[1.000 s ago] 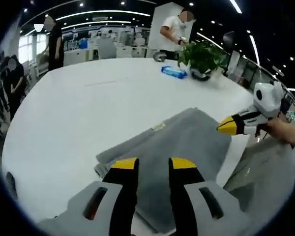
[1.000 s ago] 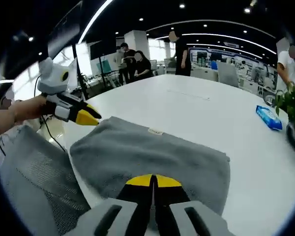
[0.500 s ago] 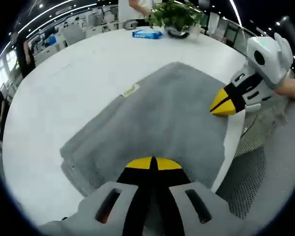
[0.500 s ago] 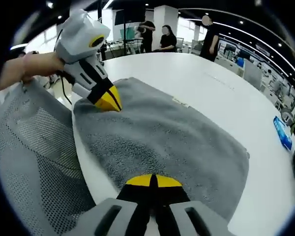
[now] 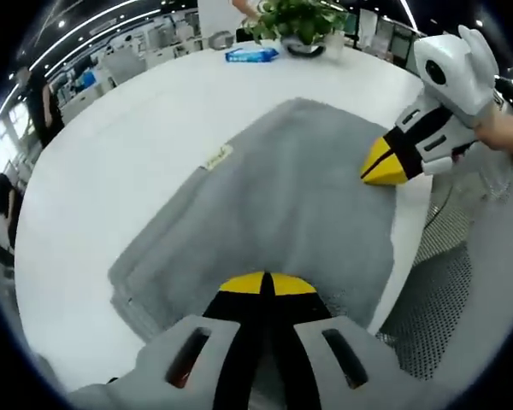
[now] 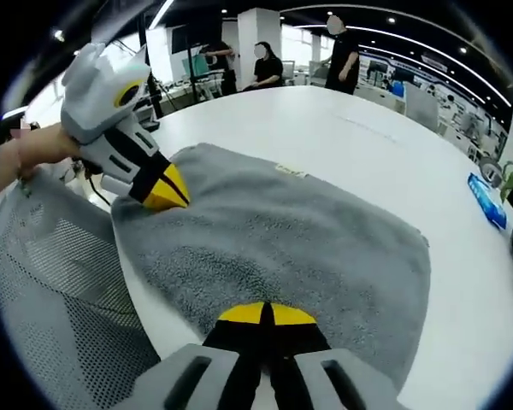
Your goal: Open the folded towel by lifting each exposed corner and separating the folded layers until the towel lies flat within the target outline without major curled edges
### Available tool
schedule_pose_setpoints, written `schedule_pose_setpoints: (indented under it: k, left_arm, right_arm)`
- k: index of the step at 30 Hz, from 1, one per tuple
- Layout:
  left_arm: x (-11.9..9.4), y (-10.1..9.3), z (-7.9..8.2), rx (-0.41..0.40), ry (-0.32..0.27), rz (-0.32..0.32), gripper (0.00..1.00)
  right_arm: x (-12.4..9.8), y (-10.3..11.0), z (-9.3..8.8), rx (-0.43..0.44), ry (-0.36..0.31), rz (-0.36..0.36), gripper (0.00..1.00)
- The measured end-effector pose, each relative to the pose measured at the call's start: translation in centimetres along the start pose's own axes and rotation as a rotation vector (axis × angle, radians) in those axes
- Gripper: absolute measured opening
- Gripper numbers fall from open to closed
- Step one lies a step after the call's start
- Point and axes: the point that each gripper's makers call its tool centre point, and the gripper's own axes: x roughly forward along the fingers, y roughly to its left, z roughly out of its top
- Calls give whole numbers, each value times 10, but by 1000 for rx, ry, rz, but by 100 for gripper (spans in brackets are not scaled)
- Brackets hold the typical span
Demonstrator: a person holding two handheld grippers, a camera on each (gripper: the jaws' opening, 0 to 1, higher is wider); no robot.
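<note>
While grey towel (image 5: 274, 205) lies folded on white table (image 5: 111, 171) at its near edge, you hold left gripper (image 5: 265, 286) clenched on towel's near hem, jaws pressed together. Your right gripper (image 6: 263, 313) likewise pinches hem at other near corner. Small label (image 6: 291, 172) sits on far fold. Mesh chair (image 6: 60, 290) beside table edge.
</note>
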Motion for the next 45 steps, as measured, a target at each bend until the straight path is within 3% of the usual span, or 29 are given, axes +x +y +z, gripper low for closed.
schedule_pose_setpoints:
  k: [9,15,25,31,39,45]
  left_arm:
    - [0,-6,-1,-25,6,-28,0]
    - [2,-12,0,-27,39,-84,0]
    - [2,-17,1,12,45,-79,0]
    - [3,-21,3,19,40,-72,0]
    - [5,-25,4,17,30,-76,1]
    - [4,-25,4,-16,-14,-90,1]
  right_arm:
    - [4,-10,4,-17,9,-18,0]
    - [11,-26,14,-13,17,-35,0]
    - [16,-33,20,-32,37,-46,0]
    - [19,-38,23,-32,47,-52,0]
    - [22,-42,27,-115,62,-71,0]
    - [24,-43,29,-127,110,-65,0]
